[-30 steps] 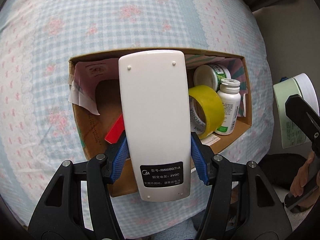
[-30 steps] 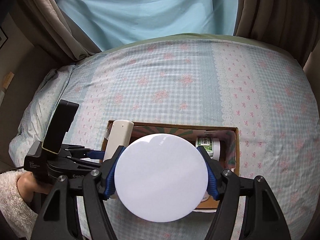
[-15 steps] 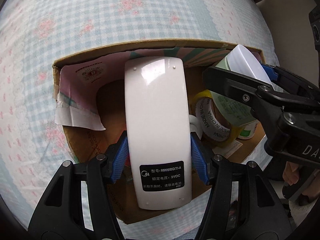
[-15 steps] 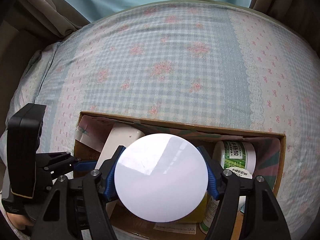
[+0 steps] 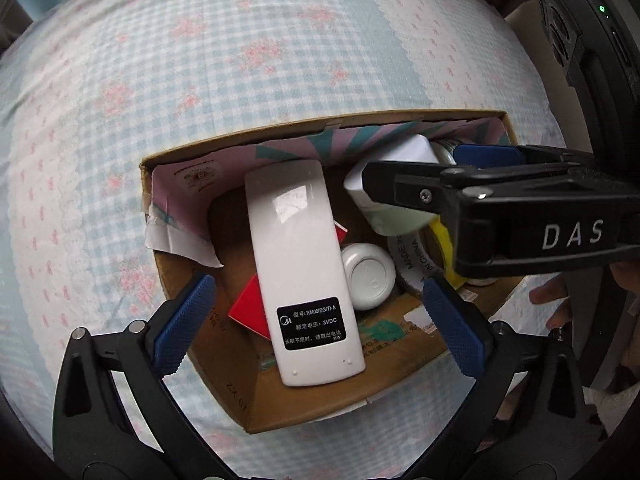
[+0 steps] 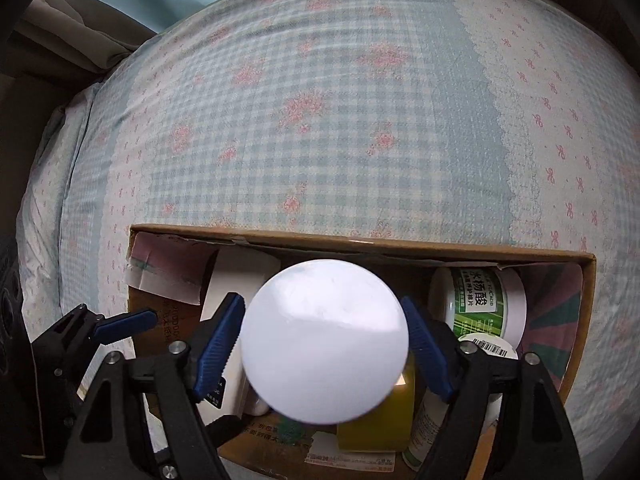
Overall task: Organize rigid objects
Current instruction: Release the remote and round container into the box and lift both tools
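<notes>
Remote control (image 5: pixel 302 276) lies in the cardboard box (image 5: pixel 320 120), left gripper (image 5: pixel 316 320) spread apart around it. Right gripper (image 6: pixel 324 344) clamps the round white container (image 6: pixel 325 342) over the box's right end for packing.

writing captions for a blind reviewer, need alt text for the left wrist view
The open left gripper hovers over a cardboard box on a checked bedspread, a white remote lying inside, released. From the right, the right gripper holds a white jar over the box.
</notes>
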`<state>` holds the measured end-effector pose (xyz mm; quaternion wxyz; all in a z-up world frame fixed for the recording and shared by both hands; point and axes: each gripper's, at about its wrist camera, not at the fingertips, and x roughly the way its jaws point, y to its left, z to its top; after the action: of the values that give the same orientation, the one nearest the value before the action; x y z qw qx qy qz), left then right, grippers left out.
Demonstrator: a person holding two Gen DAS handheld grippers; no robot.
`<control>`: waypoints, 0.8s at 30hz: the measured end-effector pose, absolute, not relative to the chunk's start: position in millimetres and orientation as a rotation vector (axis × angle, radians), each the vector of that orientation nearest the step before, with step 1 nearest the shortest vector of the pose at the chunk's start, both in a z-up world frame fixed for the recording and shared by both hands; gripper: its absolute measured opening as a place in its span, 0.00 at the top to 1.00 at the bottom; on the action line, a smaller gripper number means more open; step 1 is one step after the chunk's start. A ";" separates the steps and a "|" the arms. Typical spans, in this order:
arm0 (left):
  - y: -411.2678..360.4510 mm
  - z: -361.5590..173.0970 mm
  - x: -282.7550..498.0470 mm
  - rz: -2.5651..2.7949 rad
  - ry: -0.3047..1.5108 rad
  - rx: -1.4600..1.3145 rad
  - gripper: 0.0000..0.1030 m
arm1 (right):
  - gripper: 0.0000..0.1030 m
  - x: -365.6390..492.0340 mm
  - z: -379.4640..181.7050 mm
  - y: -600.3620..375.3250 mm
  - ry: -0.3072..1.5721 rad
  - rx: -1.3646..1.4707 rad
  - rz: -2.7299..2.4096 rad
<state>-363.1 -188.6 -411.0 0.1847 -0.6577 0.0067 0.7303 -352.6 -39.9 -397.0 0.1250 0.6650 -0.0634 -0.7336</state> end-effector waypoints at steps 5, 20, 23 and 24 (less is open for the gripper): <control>-196.4 -404.2 -351.3 2.070 -0.035 -1.879 0.00 | 0.00 -345.4 -379.6 -21.6 -0.246 1.920 -2.200; -200.0 -317.6 -311.4 2.188 -0.024 -1.845 0.00 | 0.00 -302.4 -314.3 -0.4 -0.271 1.824 -2.248; -200.6 -288.9 -299.4 2.244 -0.018 -1.805 0.00 | 0.00 -290.4 -289.3 6.2 -0.274 1.785 -2.276; -200.2 -278.8 -294.9 2.262 -0.021 -1.791 0.00 | 0.00 -285.7 -279.3 8.6 -0.269 1.772 -2.290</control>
<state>-294.9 -200.2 -278.8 0.1278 -0.6158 -0.0073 0.7774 -285.7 8.6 -279.3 0.1164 0.6052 -0.0918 -0.7822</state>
